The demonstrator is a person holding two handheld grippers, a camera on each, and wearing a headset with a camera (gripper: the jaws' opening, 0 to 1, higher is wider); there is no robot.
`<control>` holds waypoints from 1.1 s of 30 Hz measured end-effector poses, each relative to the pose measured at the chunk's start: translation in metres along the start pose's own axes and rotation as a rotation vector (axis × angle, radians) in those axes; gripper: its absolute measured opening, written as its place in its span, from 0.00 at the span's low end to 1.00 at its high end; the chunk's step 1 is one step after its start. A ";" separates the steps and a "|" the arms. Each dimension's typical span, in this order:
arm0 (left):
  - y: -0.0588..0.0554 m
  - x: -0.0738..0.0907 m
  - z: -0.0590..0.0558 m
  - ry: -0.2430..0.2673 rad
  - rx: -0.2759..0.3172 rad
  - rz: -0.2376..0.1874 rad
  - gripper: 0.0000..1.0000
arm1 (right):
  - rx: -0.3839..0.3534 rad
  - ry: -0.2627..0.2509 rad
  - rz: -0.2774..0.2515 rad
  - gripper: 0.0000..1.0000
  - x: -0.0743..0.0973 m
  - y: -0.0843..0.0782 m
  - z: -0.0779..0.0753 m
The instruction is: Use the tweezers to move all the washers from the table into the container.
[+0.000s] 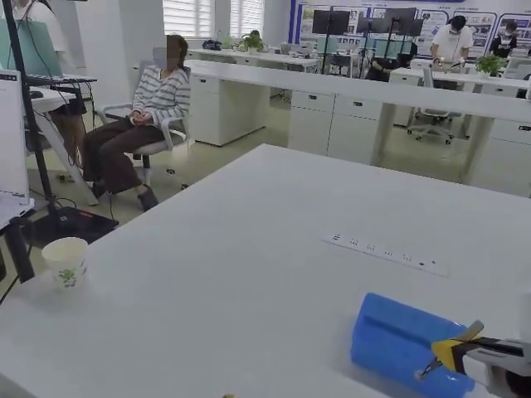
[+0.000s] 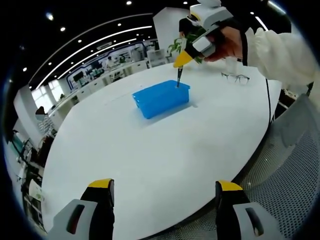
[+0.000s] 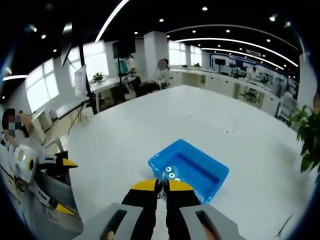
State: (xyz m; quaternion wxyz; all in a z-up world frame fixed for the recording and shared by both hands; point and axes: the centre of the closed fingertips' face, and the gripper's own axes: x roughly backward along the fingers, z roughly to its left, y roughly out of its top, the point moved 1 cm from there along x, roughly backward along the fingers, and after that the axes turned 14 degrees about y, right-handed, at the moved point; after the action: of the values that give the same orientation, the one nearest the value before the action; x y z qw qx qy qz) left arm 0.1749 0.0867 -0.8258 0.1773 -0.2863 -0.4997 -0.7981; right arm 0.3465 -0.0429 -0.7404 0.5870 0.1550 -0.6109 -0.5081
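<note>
A blue container [image 1: 406, 342] lies on the white table [image 1: 249, 274] at the lower right of the head view. My right gripper [image 3: 162, 186] is shut on thin tweezers [image 3: 163, 178], whose tips point down over the near edge of the container [image 3: 195, 170]. Several small washers [image 3: 171, 173] lie inside, just past the tips. In the left gripper view the right gripper [image 2: 192, 47] holds the tweezers [image 2: 178, 77] above the container [image 2: 161, 97]. My left gripper [image 2: 165, 187] is open, holds nothing and hangs near the table edge. The right gripper [image 1: 452, 352] reaches in from the right.
A paper cup [image 1: 65, 261] stands near the table's left edge. A white power strip [image 1: 386, 253] lies beyond the container. A pair of glasses [image 2: 235, 77] rests on the table behind the right gripper. A person sits on a chair past the table.
</note>
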 end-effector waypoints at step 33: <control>-0.006 -0.001 -0.007 -0.032 -0.031 0.024 0.89 | -0.018 -0.020 0.014 0.02 -0.022 0.003 -0.036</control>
State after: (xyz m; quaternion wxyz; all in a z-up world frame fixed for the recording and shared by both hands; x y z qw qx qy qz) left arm 0.1704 0.0827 -0.8326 0.1745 -0.3077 -0.4866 -0.7988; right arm 0.3853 -0.0401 -0.7574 0.5858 0.1405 -0.6133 -0.5108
